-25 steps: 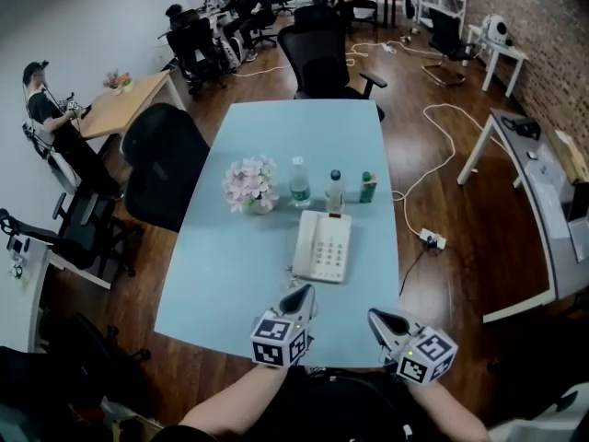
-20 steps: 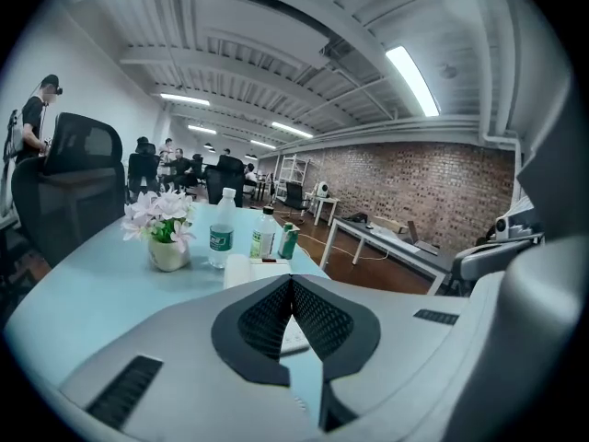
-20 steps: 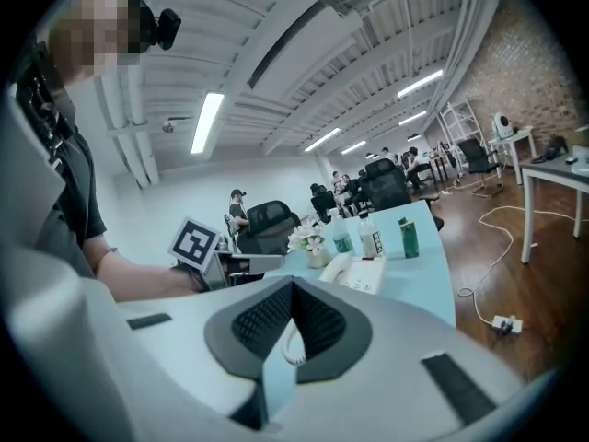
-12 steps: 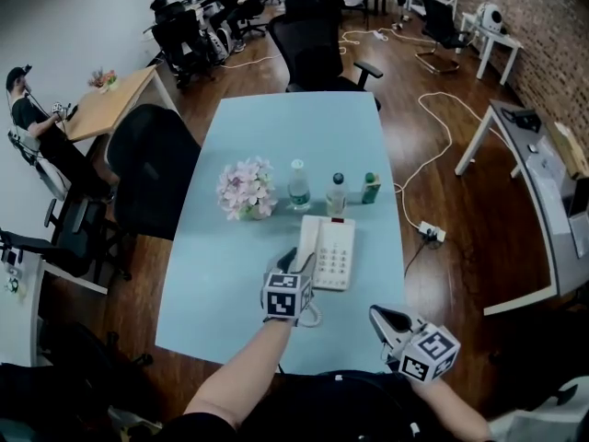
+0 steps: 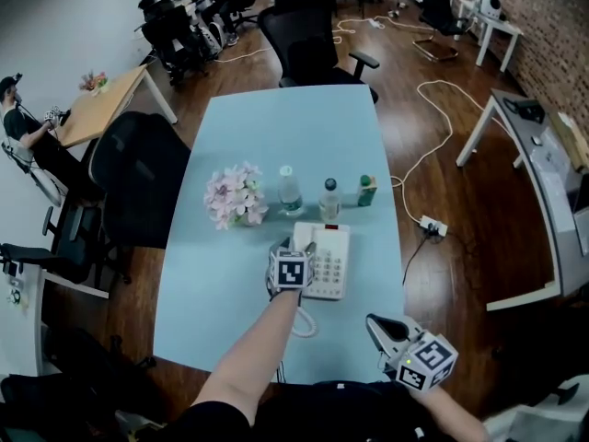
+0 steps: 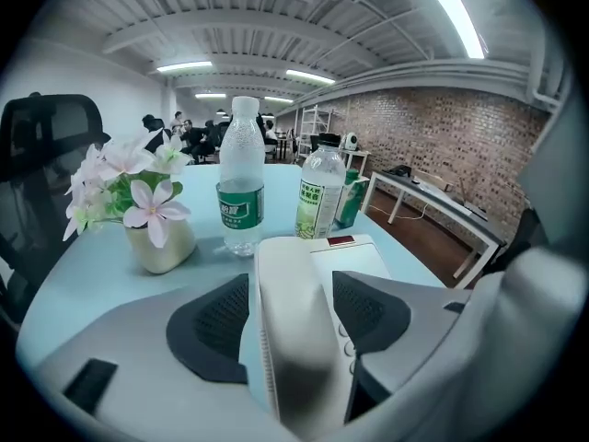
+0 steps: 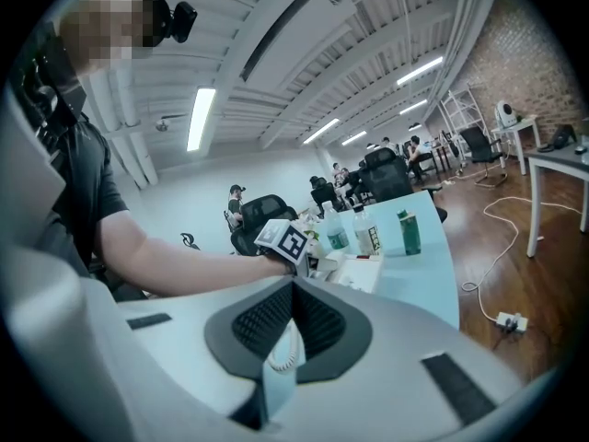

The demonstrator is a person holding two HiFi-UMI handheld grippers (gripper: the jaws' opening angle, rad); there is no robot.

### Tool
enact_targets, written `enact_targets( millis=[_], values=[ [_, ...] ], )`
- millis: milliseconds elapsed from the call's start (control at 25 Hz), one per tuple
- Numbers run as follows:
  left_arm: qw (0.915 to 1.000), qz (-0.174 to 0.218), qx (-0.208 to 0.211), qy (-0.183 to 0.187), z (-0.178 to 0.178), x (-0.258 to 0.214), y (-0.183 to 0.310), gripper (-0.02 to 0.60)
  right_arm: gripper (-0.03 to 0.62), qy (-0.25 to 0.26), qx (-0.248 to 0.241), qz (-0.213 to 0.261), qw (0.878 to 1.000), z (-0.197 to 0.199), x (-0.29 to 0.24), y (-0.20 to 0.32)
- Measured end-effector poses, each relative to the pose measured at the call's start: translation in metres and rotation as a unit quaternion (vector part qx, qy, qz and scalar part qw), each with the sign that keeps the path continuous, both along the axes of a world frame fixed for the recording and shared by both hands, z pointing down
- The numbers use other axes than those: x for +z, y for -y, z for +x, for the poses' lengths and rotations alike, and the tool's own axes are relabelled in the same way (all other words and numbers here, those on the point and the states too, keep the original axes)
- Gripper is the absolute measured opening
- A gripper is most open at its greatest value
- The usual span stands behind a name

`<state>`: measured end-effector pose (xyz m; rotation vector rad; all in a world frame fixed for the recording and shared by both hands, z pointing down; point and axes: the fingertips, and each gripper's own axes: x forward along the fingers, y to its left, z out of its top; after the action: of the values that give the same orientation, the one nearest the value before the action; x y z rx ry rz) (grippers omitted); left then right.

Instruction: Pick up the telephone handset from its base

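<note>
A white telephone base (image 5: 331,258) lies on the light blue table (image 5: 230,293), its handset (image 6: 293,339) resting along the base's left side. My left gripper (image 5: 296,247) reaches over it from the near side. In the left gripper view the handset runs between the jaws of the left gripper (image 6: 290,279). These are opening, and both pads stand a little apart from the handset. The coiled cord (image 5: 302,325) loops toward the table's front. My right gripper (image 5: 377,325) hovers at the front edge, right of the phone. The right gripper (image 7: 293,293) is shut and holds nothing.
Behind the phone stand a pot of pink flowers (image 5: 232,196), two clear water bottles (image 5: 289,190) (image 5: 329,198) and a small green bottle (image 5: 367,190). Black office chairs (image 5: 138,168) (image 5: 308,35) stand at the table's left and far end. Cables trail over the floor at the right.
My left gripper has gone from the table's front edge forward and down onto the handset, and its jaws have spread apart. The right gripper stays near the front edge.
</note>
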<state>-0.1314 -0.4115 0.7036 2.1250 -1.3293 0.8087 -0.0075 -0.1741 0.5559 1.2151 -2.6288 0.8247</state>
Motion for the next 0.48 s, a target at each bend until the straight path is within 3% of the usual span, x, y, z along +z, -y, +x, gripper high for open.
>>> enact_targets(
  millis=[240,480],
  values=[
    [0.9996,-0.027,0.002,-0.008,0.009,0.018,0.003,0.282,0.015,-0.002,0.013,-0.013,1.000,0.012,0.009,0.007],
    [0.9995,-0.029,0.002,-0.014,0.010,0.021,0.007,0.266,0.015,-0.003,0.011,-0.017,1.000,0.012,0.011,0.011]
  ],
)
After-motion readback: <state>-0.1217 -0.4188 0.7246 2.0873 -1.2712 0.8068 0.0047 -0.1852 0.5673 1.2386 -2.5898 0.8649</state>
